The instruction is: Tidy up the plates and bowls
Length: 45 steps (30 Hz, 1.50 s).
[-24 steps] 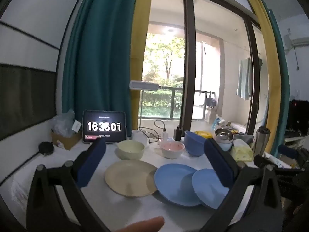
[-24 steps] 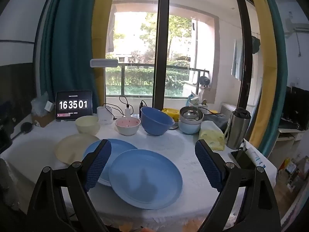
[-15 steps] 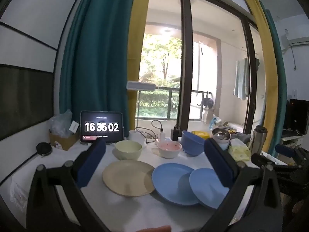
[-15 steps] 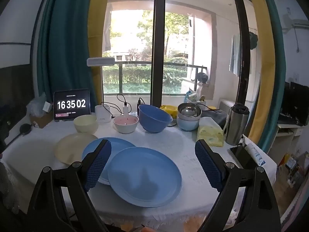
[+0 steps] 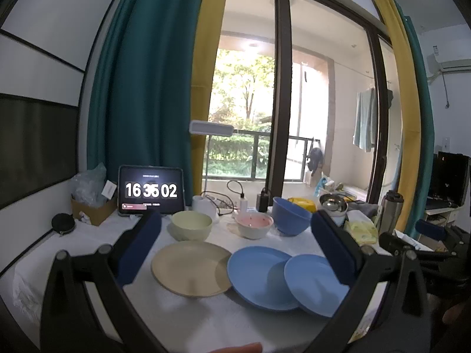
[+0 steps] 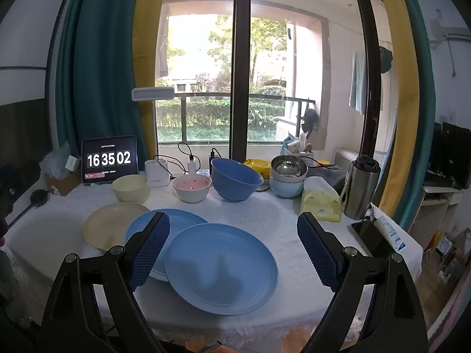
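You're holding both grippers back over the near edge, jaws spread wide, gripping nothing. Right gripper (image 6: 232,250) is framing the front blue plate (image 6: 220,267), which is overlapping the second blue plate (image 6: 176,220); left gripper (image 5: 235,250) is facing the beige plate (image 5: 191,267). Bowls are sitting behind.

This is a lived-in room of a home. A bench (image 6: 265,211) under a white cloth stands before tall sliding glass doors (image 6: 241,88) that open onto a railed balcony (image 6: 206,111) with hedges and trees beyond. Teal and yellow curtains (image 6: 97,73) hang at both sides. Laundry (image 5: 365,123) hangs far right, under a wall air conditioner (image 5: 450,61). On the bench sit household dishes, a tablet clock (image 6: 109,158), a tissue pack (image 6: 321,203) and a steel flask (image 6: 360,188); a dark monitor (image 6: 453,153) stands on a desk at the right edge.
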{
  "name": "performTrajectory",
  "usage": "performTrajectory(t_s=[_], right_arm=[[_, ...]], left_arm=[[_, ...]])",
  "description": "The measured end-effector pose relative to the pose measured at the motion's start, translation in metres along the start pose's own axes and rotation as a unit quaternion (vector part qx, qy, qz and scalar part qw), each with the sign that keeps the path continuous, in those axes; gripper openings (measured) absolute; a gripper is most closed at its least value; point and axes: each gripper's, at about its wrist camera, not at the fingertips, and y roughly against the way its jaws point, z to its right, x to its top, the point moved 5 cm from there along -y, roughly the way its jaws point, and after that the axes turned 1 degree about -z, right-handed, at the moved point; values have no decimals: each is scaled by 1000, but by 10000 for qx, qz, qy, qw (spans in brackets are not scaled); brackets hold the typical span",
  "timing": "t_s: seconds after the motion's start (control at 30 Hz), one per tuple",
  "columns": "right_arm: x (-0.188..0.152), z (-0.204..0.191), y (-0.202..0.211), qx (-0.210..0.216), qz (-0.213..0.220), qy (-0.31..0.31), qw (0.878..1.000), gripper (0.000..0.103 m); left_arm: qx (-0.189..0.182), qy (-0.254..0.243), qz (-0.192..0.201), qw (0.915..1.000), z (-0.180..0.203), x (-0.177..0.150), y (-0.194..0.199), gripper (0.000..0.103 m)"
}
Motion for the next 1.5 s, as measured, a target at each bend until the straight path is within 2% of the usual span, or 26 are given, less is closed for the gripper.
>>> performTrajectory(t_s=[1.5], right_arm=[[-2, 3, 0, 15, -47, -68, 10000, 91]], left_arm=[[-3, 2, -11, 10000, -3, 0, 1, 103]])
